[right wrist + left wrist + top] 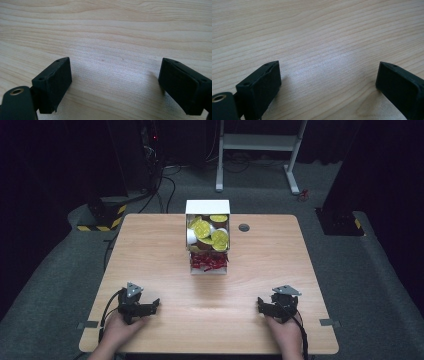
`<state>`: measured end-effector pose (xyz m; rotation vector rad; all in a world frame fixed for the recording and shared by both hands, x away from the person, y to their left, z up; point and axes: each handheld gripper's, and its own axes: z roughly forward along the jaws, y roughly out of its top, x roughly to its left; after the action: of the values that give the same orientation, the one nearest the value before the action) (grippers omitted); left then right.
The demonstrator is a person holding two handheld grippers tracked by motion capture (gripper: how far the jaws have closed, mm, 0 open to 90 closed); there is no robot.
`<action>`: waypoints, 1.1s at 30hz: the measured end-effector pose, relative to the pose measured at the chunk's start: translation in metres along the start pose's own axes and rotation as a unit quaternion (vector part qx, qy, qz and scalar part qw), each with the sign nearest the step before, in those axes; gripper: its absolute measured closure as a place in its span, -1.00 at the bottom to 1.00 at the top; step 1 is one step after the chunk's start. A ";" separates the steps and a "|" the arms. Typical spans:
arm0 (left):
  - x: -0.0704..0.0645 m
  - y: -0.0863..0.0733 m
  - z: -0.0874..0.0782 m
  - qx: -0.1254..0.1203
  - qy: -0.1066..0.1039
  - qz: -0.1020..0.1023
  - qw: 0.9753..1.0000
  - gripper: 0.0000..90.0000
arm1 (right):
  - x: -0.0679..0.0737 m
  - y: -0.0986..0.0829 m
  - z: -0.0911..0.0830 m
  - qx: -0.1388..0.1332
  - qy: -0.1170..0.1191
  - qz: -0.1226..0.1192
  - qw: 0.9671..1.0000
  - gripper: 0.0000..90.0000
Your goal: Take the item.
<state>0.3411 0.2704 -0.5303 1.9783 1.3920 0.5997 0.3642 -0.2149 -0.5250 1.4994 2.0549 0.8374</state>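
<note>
Two hands low on table (210, 320) | left hand-held gripper (150, 307) spread | right hand-held gripper (265, 306) spread, seemingly resting

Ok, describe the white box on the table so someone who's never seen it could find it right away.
On the wooden table, look to the middle of the far edge. The white box stands there, its upper part full of yellow-lidded cups, its lower part of small red packets. The dark round disc lies beside it.

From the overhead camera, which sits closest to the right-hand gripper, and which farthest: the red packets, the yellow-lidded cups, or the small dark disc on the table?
From the right gripper:
1. Red packets, in the front of the white box, up and to the left.
2. Yellow-lidded cups, behind them in the same box.
3. Dark disc, near the far edge. Close to the cups' distance, so 2 and 3 are uncertain.
</note>
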 end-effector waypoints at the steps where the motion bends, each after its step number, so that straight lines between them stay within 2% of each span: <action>1: 0.000 0.000 0.000 0.000 0.000 0.000 1.000 -0.86 | 0.000 0.000 0.000 0.000 0.000 0.000 1.000 -0.75; 29: 0.000 0.000 -0.001 0.002 0.000 0.001 1.000 -0.86 | -0.001 0.000 0.000 -0.001 0.002 -0.004 1.000 -0.74; 33: 0.000 0.000 0.000 0.002 -0.001 0.000 1.000 -0.86 | -0.001 0.001 -0.001 -0.004 0.002 -0.003 1.000 -0.67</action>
<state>0.3406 0.2705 -0.5301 1.9806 1.3928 0.5960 0.3642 -0.2162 -0.5238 1.4889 2.0550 0.8462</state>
